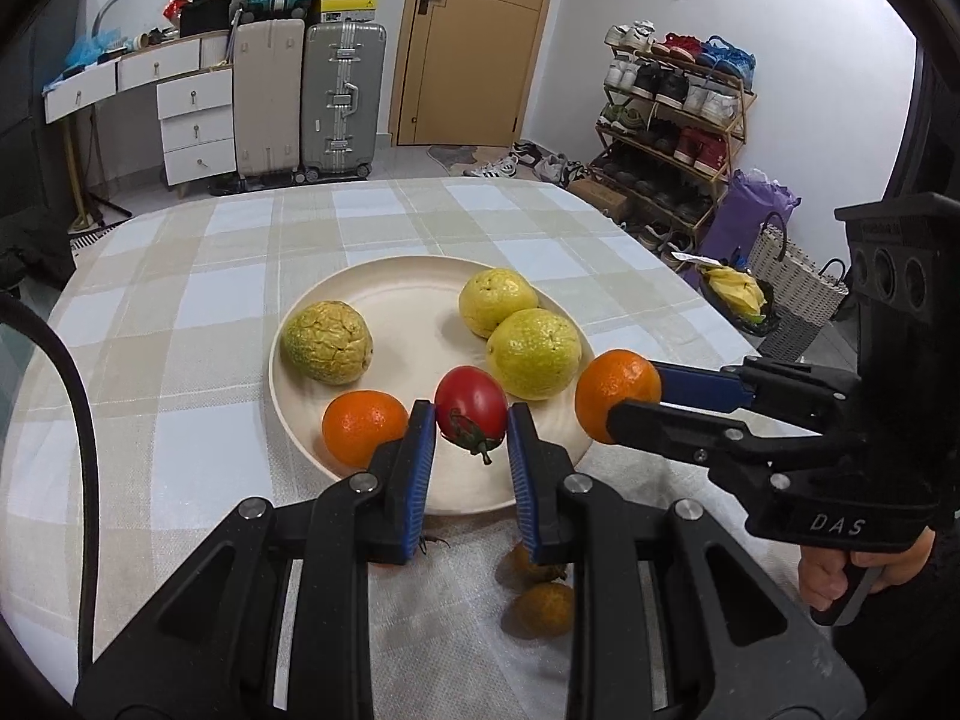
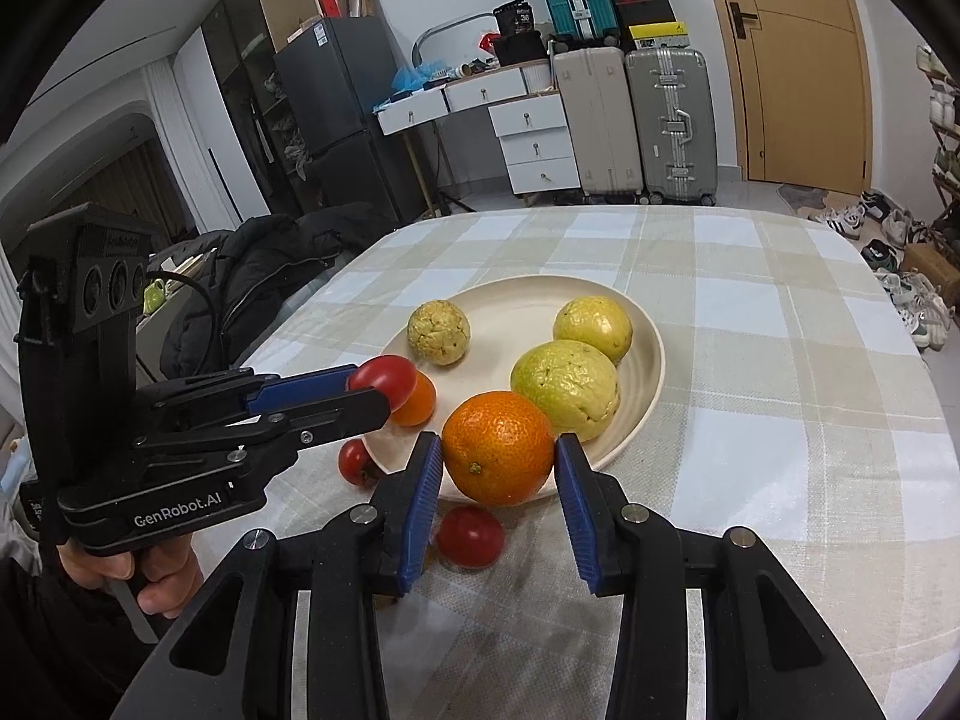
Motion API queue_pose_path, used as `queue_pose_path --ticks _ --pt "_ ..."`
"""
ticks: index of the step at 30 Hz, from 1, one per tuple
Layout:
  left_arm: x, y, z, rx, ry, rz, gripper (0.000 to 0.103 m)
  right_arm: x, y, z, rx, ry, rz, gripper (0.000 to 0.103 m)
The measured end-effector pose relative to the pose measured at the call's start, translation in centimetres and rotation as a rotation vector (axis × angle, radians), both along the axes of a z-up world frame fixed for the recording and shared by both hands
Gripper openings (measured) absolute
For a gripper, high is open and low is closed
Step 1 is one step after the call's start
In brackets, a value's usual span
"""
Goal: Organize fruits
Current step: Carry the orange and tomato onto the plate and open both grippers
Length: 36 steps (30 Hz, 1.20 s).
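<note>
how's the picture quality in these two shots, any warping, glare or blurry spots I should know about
Left wrist view: strong fisheye bending with dark corners; the tomato between the left gripper fingers is sharp, with mild glare on it, while the small brown fruits below look soft. Right wrist view: same warping; the orange in the right gripper is crisp, and the tablecloth is evenly lit.

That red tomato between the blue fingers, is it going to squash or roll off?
The tomato looks smooth and glossy, so it may slip against the left gripper pads. It is round, so once set on the plate it could roll. Its skin looks thin, so a hard squeeze would probably bruise it.
</note>
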<state>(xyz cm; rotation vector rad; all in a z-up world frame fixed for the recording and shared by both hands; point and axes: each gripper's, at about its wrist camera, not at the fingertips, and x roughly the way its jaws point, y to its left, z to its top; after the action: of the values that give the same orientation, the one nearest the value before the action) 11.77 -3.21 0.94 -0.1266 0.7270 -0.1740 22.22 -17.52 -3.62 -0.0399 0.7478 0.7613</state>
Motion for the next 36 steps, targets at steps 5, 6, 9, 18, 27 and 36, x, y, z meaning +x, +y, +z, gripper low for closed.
queue_pose_path --ticks 5,6,9,18,27,36 --pt "1.2 -0.5 -0.9 0.034 0.018 0.000 0.022 1.0 0.6 -0.4 -0.012 0.013 -0.001 0.039" --pt "1.3 -0.6 -1.0 0.035 0.020 -0.003 0.022 1.1 0.7 -0.4 -0.011 0.014 0.001 0.039" --pt "1.8 -1.0 -1.4 0.047 0.026 -0.010 0.022 1.6 1.0 -0.8 -0.011 0.027 0.005 0.039" --pt "2.5 -2.3 -2.7 0.101 0.036 -0.022 0.022 2.3 1.2 -1.7 -0.015 0.048 -0.003 0.039" --pt "2.8 -1.9 -3.6 0.107 0.054 -0.002 0.022 2.2 1.5 -2.2 -0.028 0.052 0.002 0.039" --pt "2.7 -1.4 -3.6 0.103 0.056 0.010 0.022 1.9 1.5 -2.2 -0.041 0.040 -0.004 0.039"
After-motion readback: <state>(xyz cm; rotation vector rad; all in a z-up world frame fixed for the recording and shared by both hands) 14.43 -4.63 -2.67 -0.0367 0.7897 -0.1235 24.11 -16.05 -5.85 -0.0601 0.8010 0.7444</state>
